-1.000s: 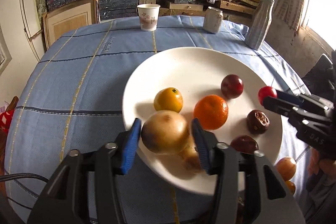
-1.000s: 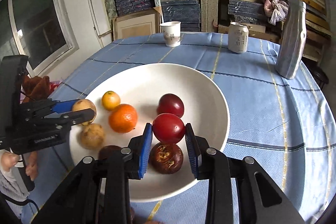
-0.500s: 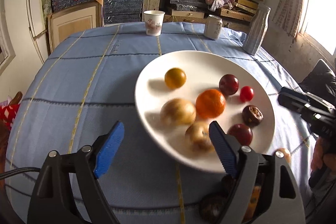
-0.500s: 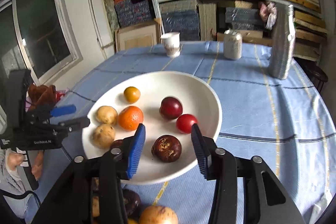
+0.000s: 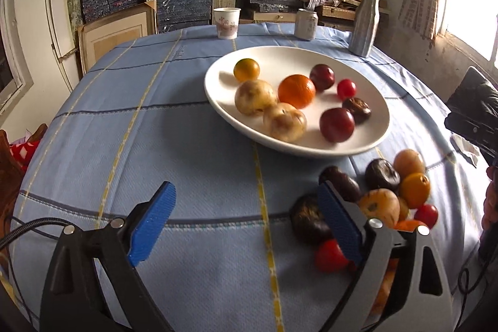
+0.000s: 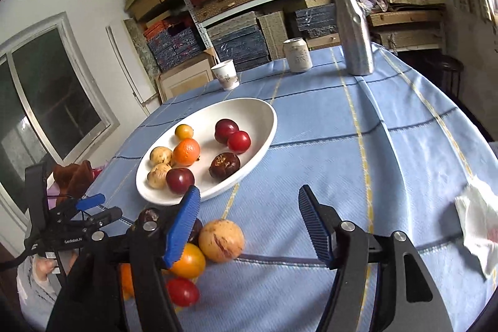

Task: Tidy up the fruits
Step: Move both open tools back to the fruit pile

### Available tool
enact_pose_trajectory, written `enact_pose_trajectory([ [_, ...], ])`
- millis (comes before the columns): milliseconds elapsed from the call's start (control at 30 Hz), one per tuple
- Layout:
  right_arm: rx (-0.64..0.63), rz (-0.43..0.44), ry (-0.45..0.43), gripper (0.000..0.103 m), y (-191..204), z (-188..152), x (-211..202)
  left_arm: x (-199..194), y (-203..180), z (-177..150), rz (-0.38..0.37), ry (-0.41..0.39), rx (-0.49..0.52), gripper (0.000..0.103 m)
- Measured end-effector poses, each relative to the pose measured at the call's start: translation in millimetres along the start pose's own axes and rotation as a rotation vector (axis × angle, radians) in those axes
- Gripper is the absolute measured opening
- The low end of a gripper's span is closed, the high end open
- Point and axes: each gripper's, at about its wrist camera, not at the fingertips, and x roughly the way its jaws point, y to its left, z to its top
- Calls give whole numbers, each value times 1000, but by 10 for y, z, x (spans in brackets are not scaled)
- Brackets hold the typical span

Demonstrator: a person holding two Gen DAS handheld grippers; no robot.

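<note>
A white plate (image 5: pixel 372 133) (image 6: pixel 264 126) on the blue tablecloth holds several fruits: an orange (image 5: pixel 296 91) (image 6: pixel 186 151), two tan round fruits (image 5: pixel 255 97), dark red plums (image 5: pixel 337 124), a small red fruit (image 5: pixel 346 88) and a wrinkled brown one (image 6: pixel 224 165). A pile of loose fruits (image 5: pixel 395 192) (image 6: pixel 218 241) lies on the cloth in front of the plate. My left gripper (image 5: pixel 246 226) is open and empty above the cloth, left of the pile. My right gripper (image 6: pixel 249 226) is open and empty, just right of the pile.
A paper cup (image 5: pixel 226 22), a can (image 5: pixel 306 24) and a tall metal bottle (image 6: pixel 353 30) stand at the table's far edge. A crumpled white tissue (image 6: pixel 479 226) lies at the right. Shelves of boxes stand behind the table.
Both grippers let go of their fruits, a tan one and a small red one, which now lie on the plate. Both opened and drew back toward the loose pile.
</note>
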Motion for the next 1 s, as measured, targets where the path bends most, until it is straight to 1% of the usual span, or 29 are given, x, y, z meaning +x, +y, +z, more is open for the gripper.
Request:
enact_pose_trajectory([
  [100, 20, 1, -8, 70, -57, 1, -27, -68, -1, -68, -32, -1, -8, 91],
  [167, 36, 3, -4, 70, -88, 5, -21, -136, -23, -129, -60, -5, -2, 94],
  [233, 48, 4, 3, 70, -112, 6, -10, -156, -53, -168, -66, 4, 8, 95],
  [333, 54, 2, 9, 70, -123, 7, 8, -198, -111, -223, -106, 17, 35, 95],
  [433, 54, 2, 10, 71, -132, 6, 9, -178, -217, -274, -114, 46, 82, 95],
  [500, 55, 0, 12, 71, -136, 6, 18, -117, -258, -285, -99, 79, 101, 95],
  [567, 57, 1, 10, 71, -136, 7, 15, -94, -213, -285, -67, 91, 81, 95],
  [633, 61, 1, 6, 71, -145, 4, 15, -91, -99, -296, 8, 95, 54, 97],
  [733, 66, 5, 1, 71, -154, -9, -10, -185, 115, -304, 82, 65, -3, 97],
  [800, 63, 23, -12, 71, -129, -34, -74, -244, 222, -312, 60, 54, -41, 97],
  [833, 48, 48, -21, 71, -83, -56, -129, -271, 241, -310, 48, 48, -45, 97],
  [900, 1, 78, -26, 71, 27, -108, -200, -285, 176, -315, 45, 38, -8, 97],
  [1000, -75, 99, -7, 71, 200, -206, -234, -265, 26, -334, 44, 40, 64, 96],
])
